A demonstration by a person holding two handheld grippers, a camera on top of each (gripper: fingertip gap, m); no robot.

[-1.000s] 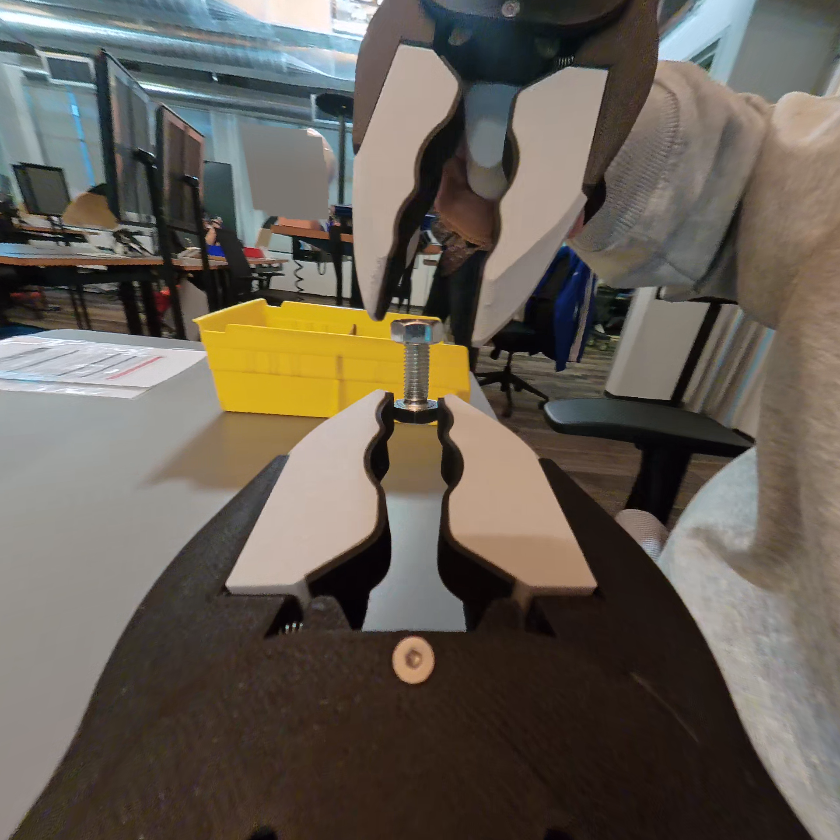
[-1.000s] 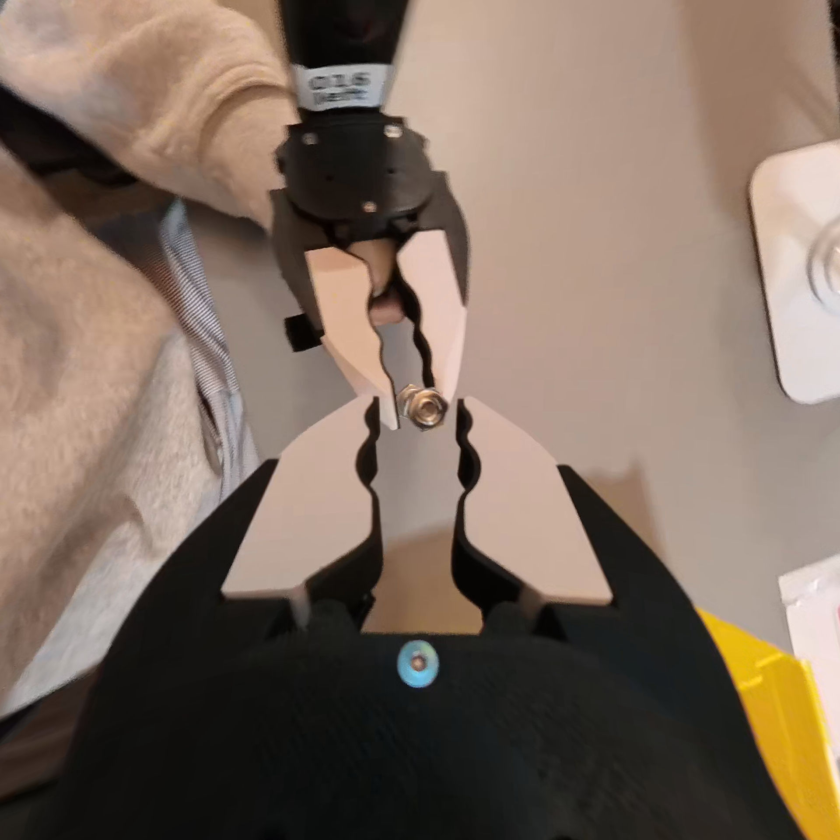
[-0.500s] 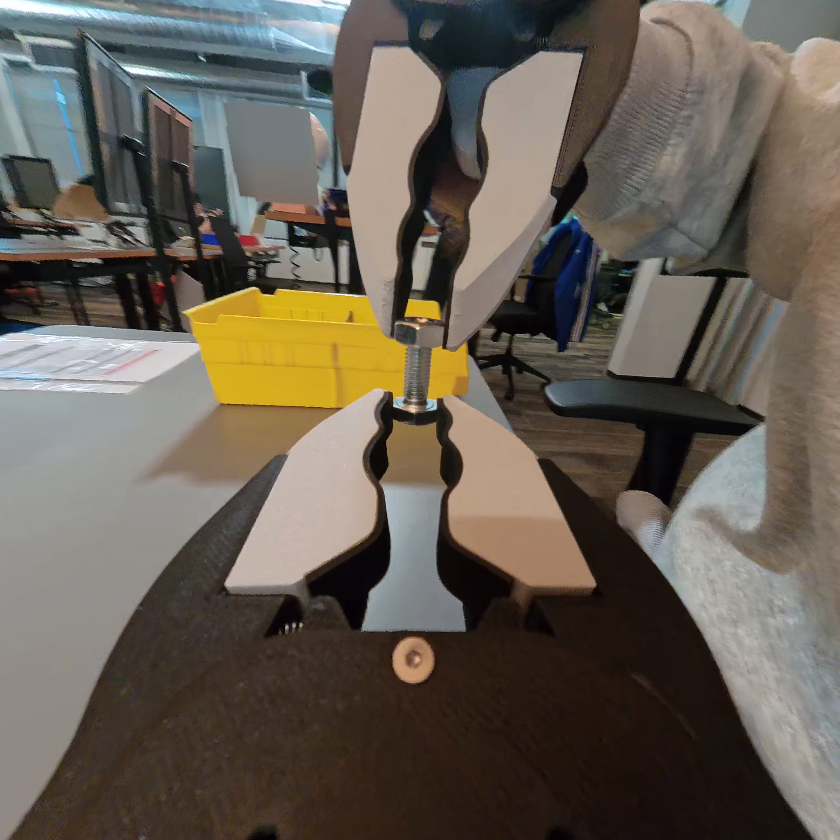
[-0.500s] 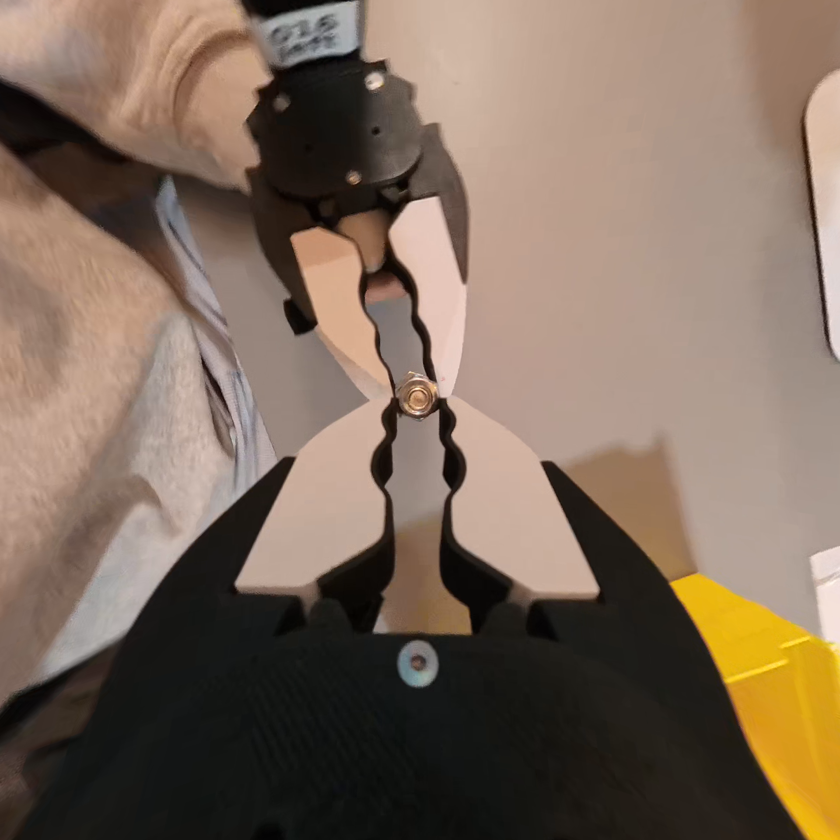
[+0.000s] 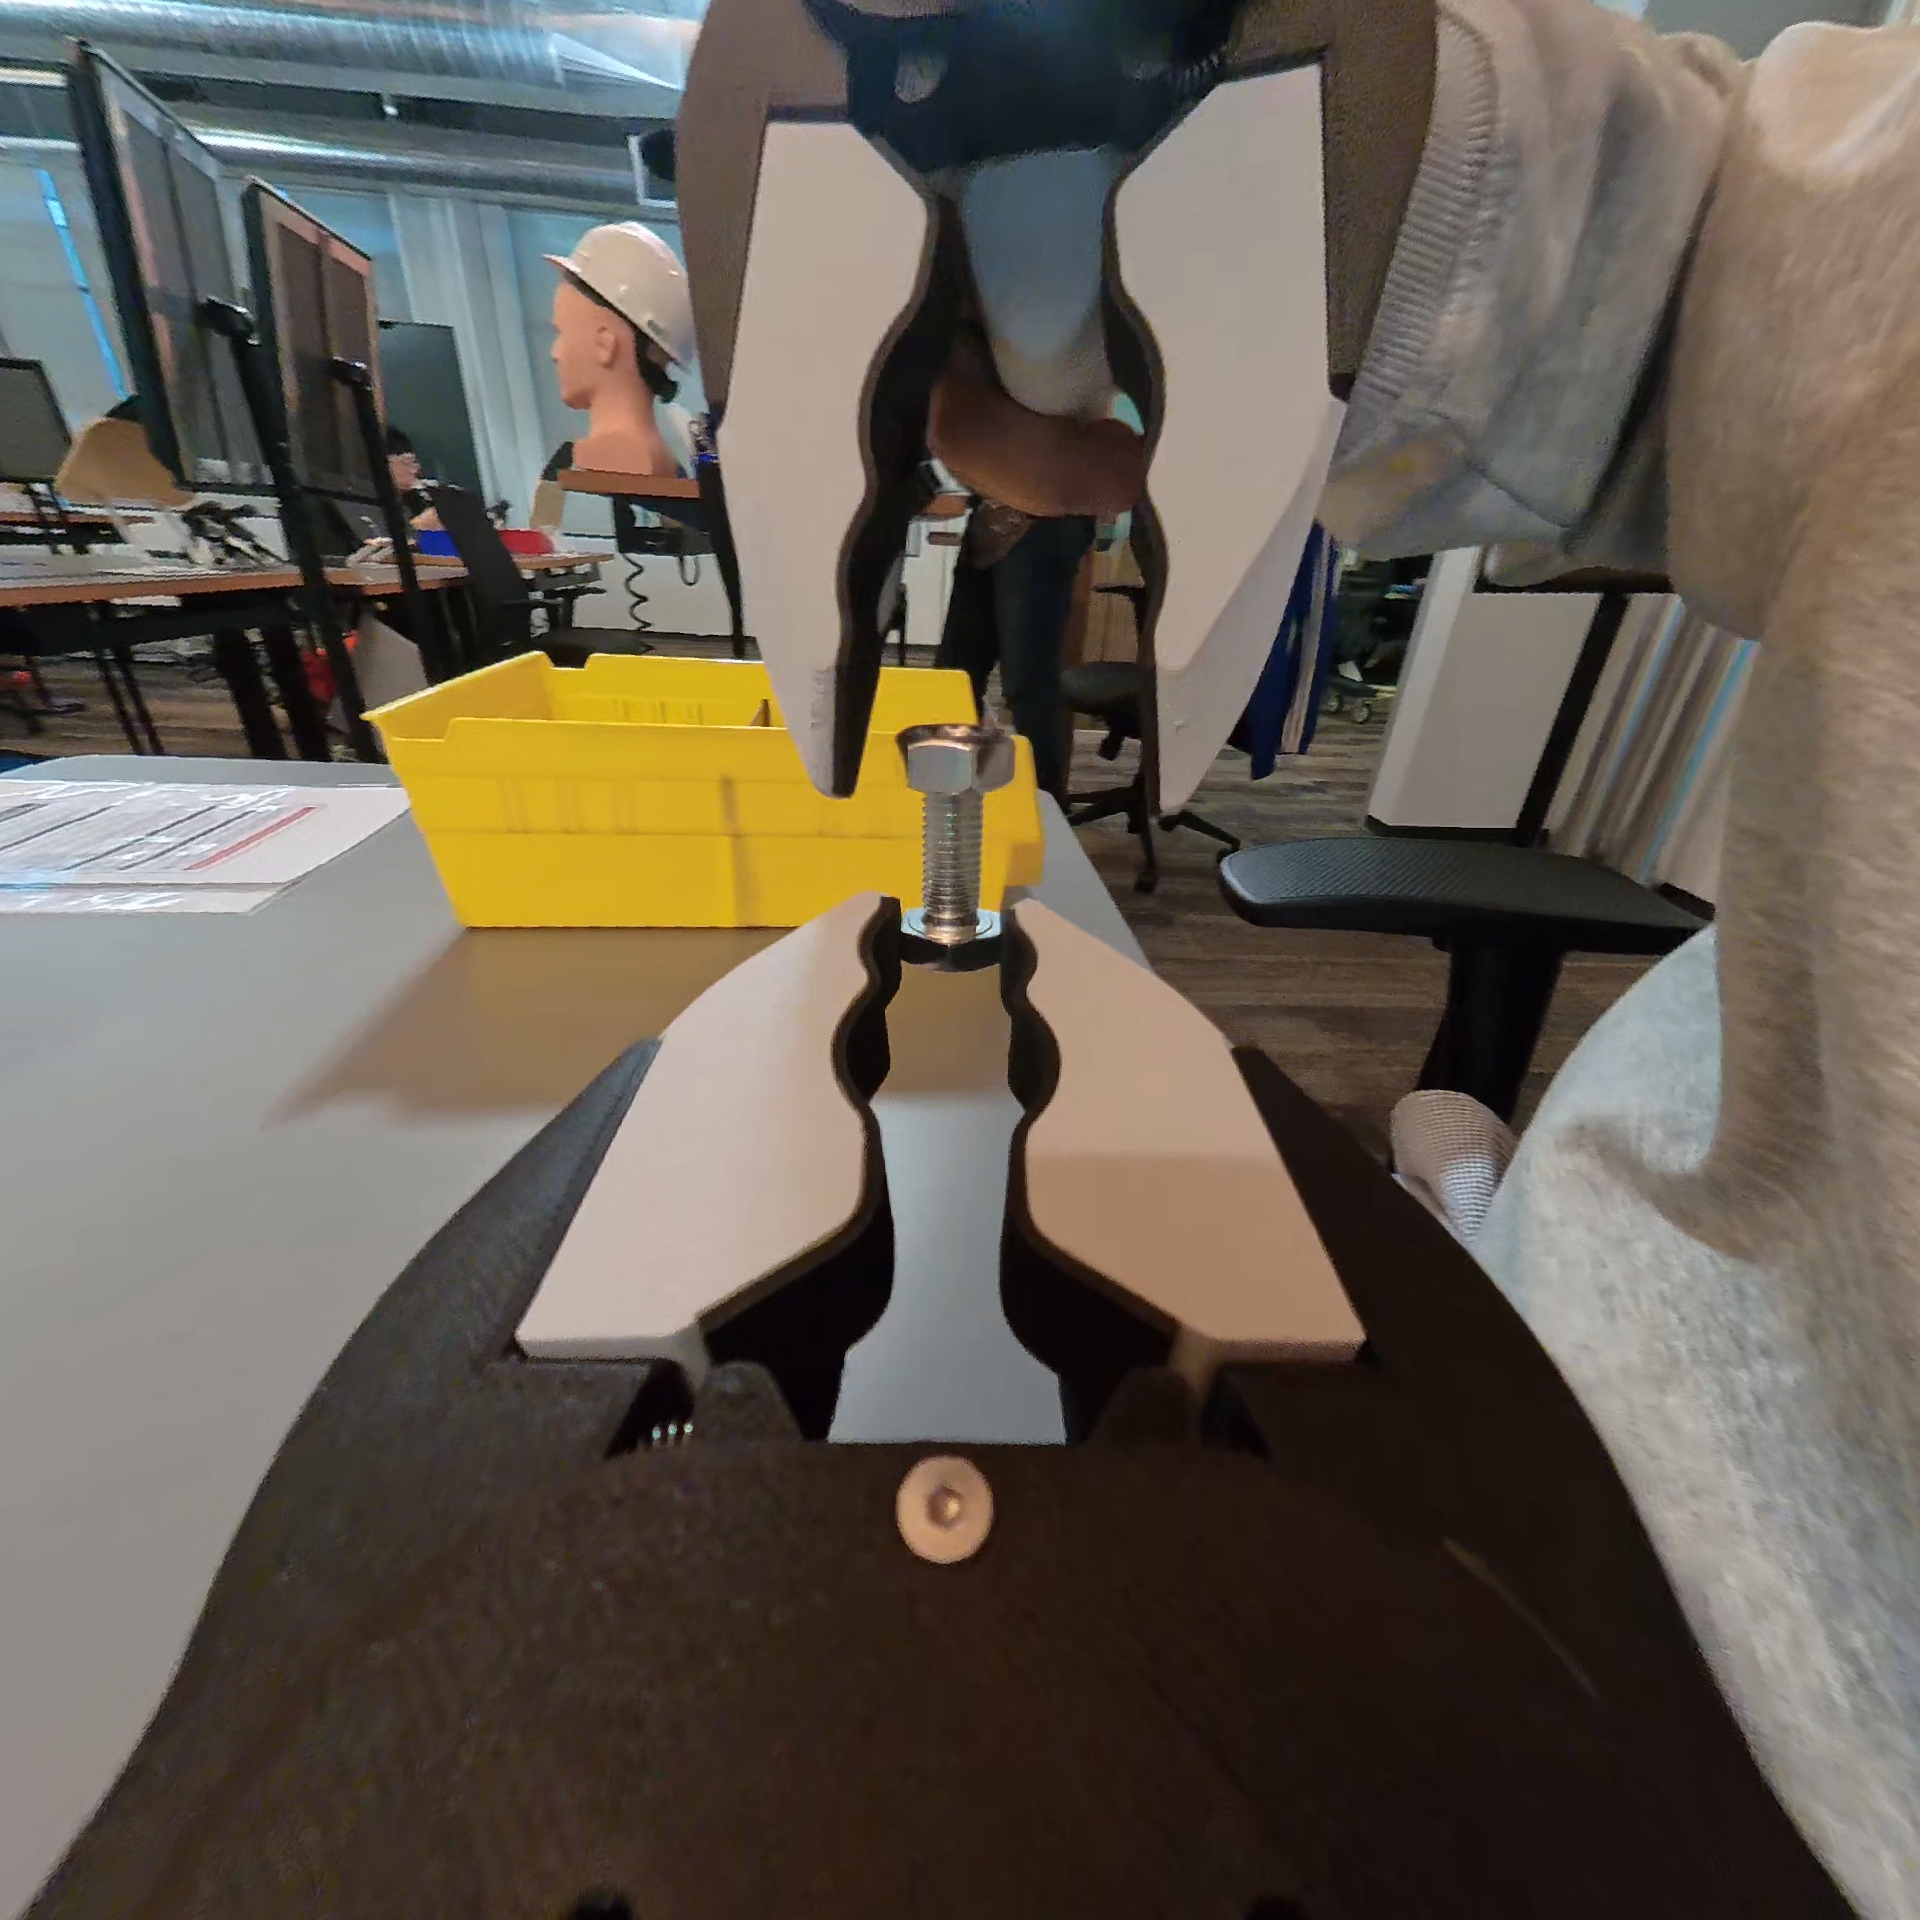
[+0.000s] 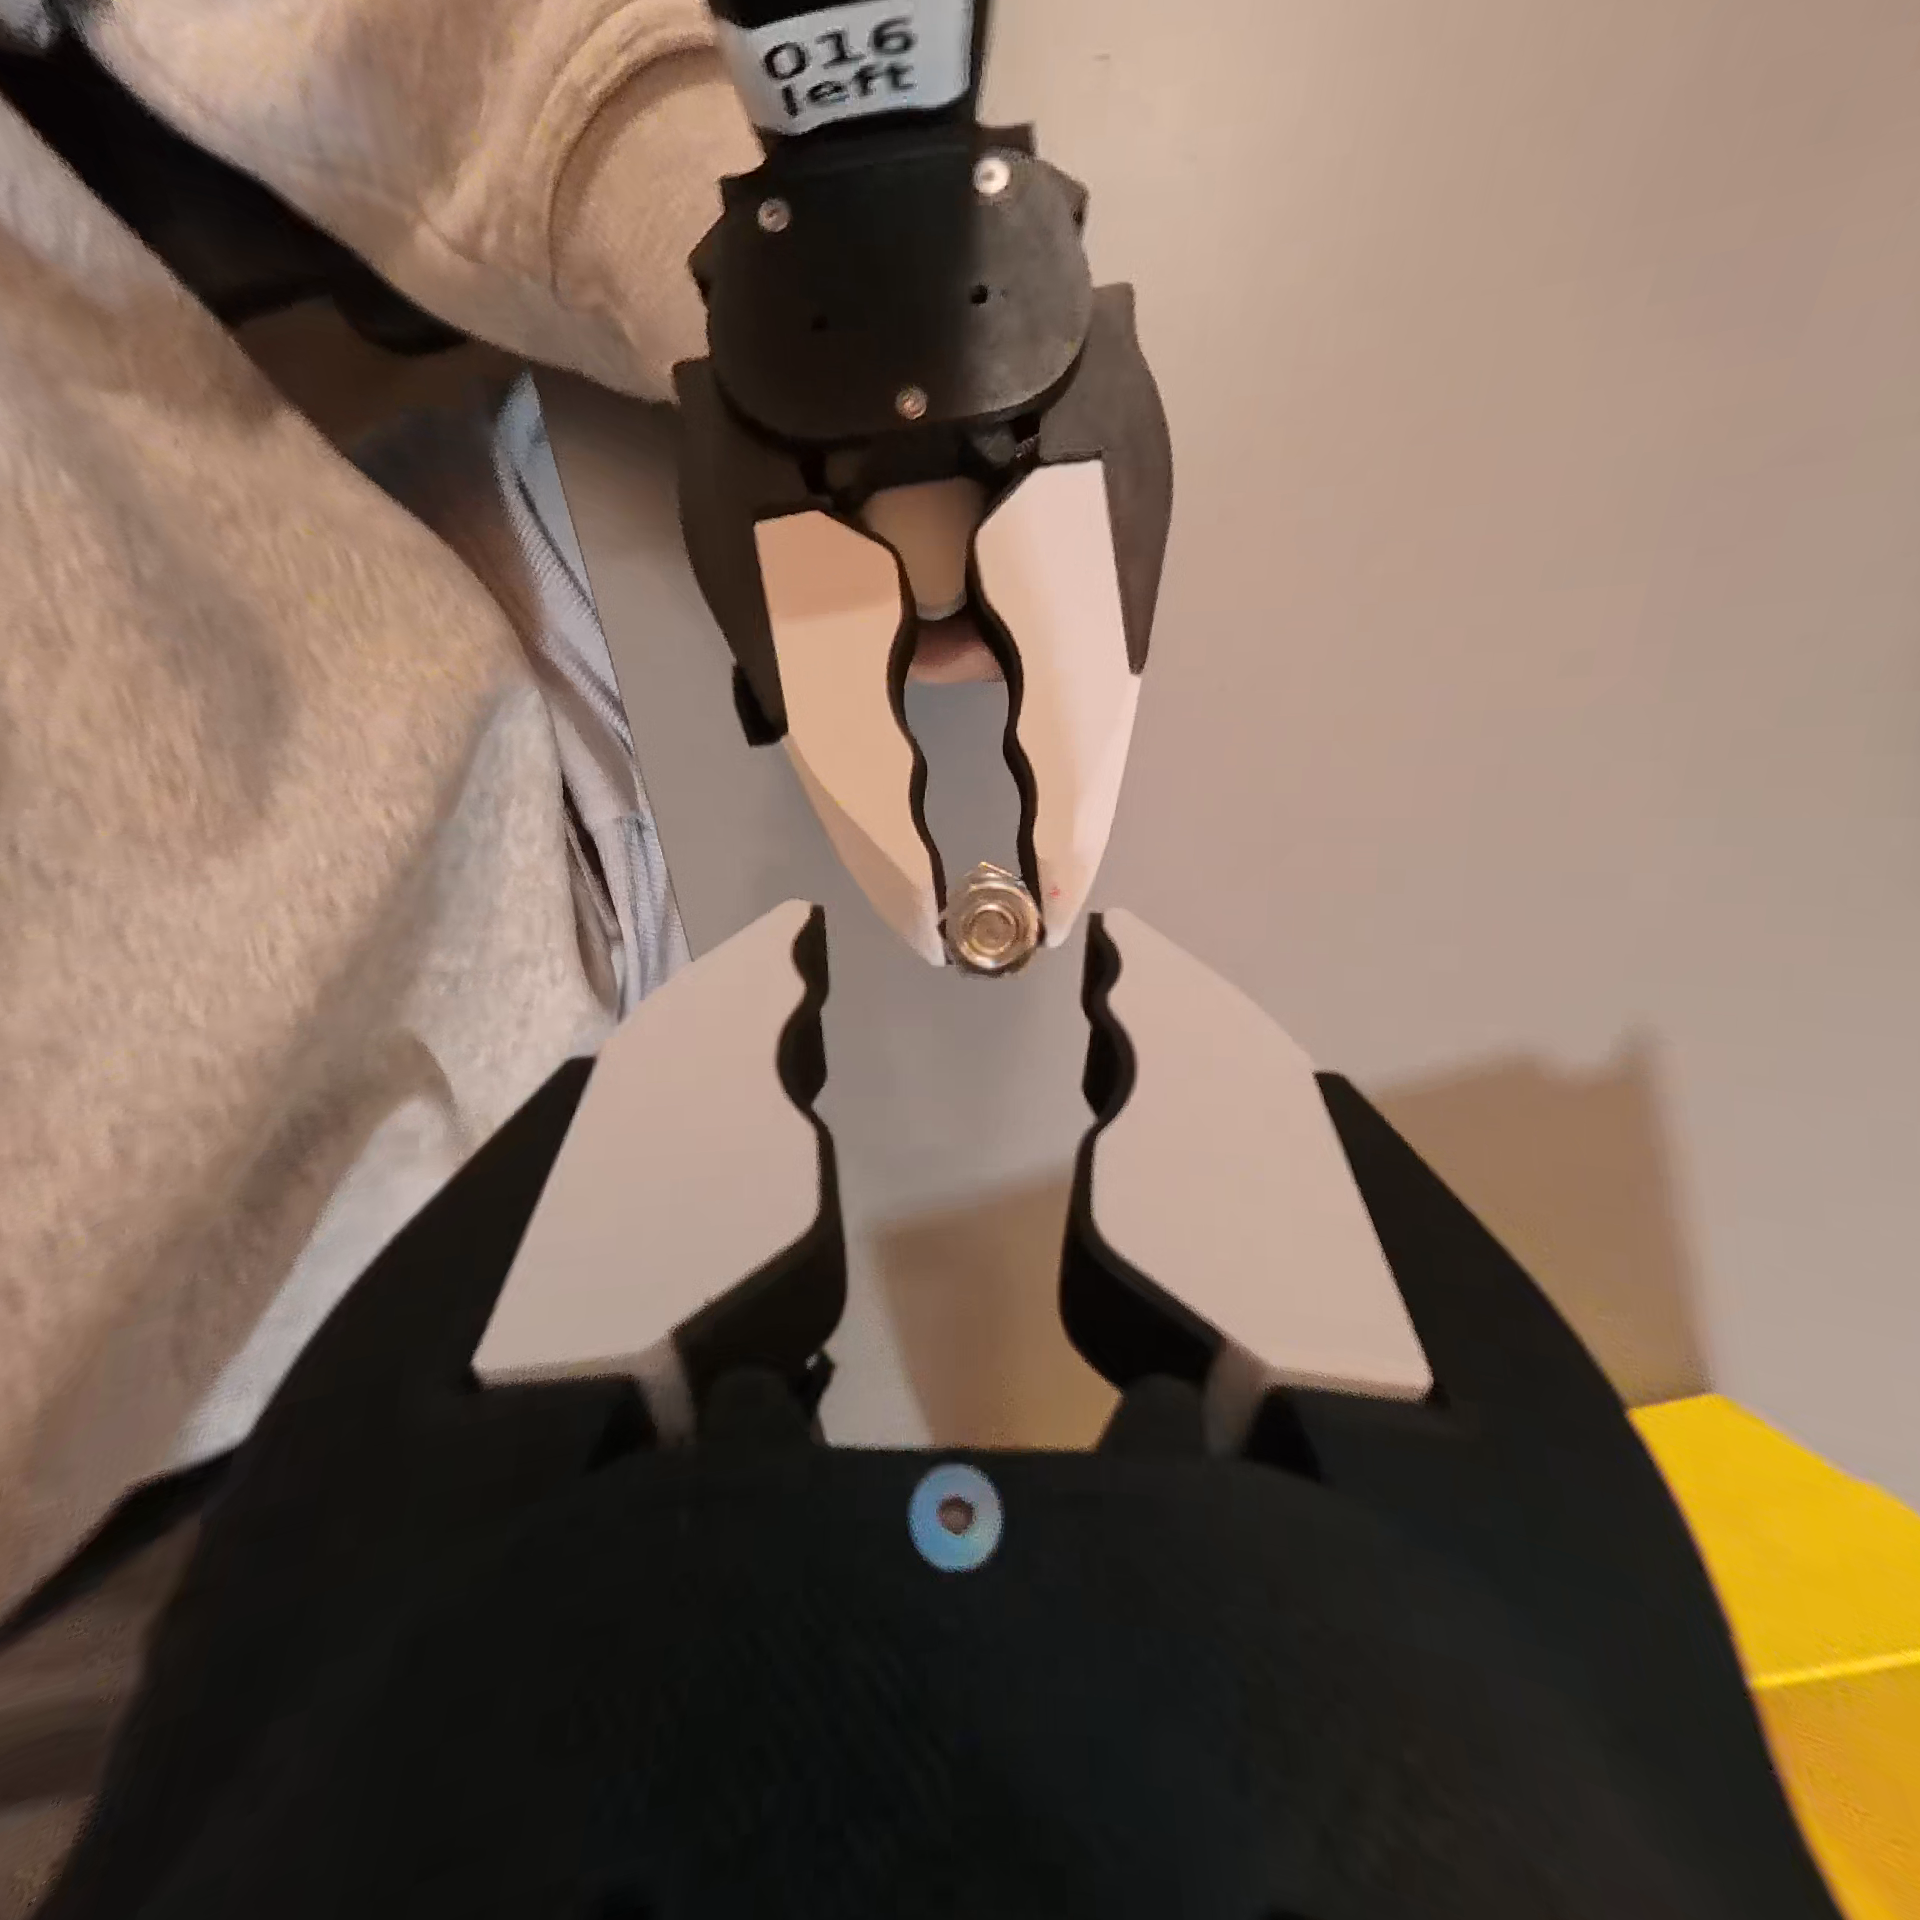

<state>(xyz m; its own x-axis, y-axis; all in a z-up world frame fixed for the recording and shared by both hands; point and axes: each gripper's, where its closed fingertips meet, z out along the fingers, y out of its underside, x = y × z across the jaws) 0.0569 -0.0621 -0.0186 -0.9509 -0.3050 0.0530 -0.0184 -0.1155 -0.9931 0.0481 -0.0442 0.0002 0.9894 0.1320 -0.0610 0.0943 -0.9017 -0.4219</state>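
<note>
Metal bolt [image 5: 948, 831] stands straight up, with its six-sided head on top. A nut [image 5: 945, 925] sits on the low end of the bolt. The left gripper [image 5: 945, 920] has its two white fingers [image 5: 727, 1132] pulled in close, and their tips pinch the nut from both sides. It holds the nut and bolt up above the grey table [image 5: 208, 1091].

The right gripper [image 5: 997, 790] points down from above. Its fingers are spread wide apart. The head of the bolt sits in the gap between the two tips, closer to the left tip, and neither tip seems to touch it. In the right wrist view, the right gripper [image 6: 951, 920] looks down on the round top of the bolt [image 6: 992, 928], which is just past its spread tips and between the tips of the left gripper [image 6: 992, 930].

A yellow bin [image 5: 665, 800] stands on the table behind the bolt. A sheet of paper [image 5: 156, 842] lies flat on the table, to the left of the bin. A black office chair [image 5: 1455, 904] stands off to the right, past the table edge. A sleeve [image 5: 1662, 416] of light fuzzy cloth fills the right side.
</note>
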